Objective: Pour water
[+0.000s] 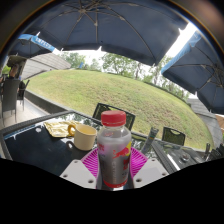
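Observation:
A clear plastic bottle (113, 150) with a red cap and a red-and-white label stands upright between my fingers, and both pink pads (91, 163) press on its sides. My gripper (113, 168) is shut on the bottle and holds it over a dark glass table (40, 145). A cream mug (82, 135) stands on the table just beyond and to the left of the bottle, its handle toward the bottle.
A cream cloth or paper (58, 127) lies behind the mug. Dark chairs (112, 109) stand at the table's far side, and one more chair (173, 135) stands to the right. A large dark umbrella (100, 25) spreads overhead. A grassy slope with trees lies beyond.

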A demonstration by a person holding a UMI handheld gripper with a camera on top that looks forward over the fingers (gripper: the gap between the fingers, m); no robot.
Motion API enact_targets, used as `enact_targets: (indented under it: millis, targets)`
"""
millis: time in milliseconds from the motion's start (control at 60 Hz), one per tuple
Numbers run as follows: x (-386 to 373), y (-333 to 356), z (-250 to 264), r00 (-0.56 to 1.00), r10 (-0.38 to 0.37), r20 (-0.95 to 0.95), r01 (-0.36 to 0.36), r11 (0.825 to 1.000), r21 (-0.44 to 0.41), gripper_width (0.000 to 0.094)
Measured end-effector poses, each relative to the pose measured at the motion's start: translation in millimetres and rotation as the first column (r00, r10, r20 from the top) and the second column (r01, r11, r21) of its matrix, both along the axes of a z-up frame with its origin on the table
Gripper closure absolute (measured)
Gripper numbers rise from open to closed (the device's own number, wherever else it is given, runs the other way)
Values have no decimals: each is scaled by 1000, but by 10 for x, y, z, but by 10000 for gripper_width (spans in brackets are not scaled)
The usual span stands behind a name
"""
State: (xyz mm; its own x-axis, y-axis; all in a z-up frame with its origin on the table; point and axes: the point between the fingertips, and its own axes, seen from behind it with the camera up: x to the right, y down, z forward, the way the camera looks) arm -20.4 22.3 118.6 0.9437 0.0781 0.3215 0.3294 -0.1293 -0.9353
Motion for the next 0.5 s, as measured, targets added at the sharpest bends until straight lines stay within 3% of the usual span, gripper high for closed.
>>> enact_targets:
  millis: [233, 383, 500]
  targets:
    - [163, 1116, 412, 825, -20, 565, -14, 998, 55, 579]
    - [-44, 1613, 579, 425, -20, 905, -102, 992, 70, 579]
    - [-129, 1858, 440, 71, -5, 997, -148, 989, 15, 578]
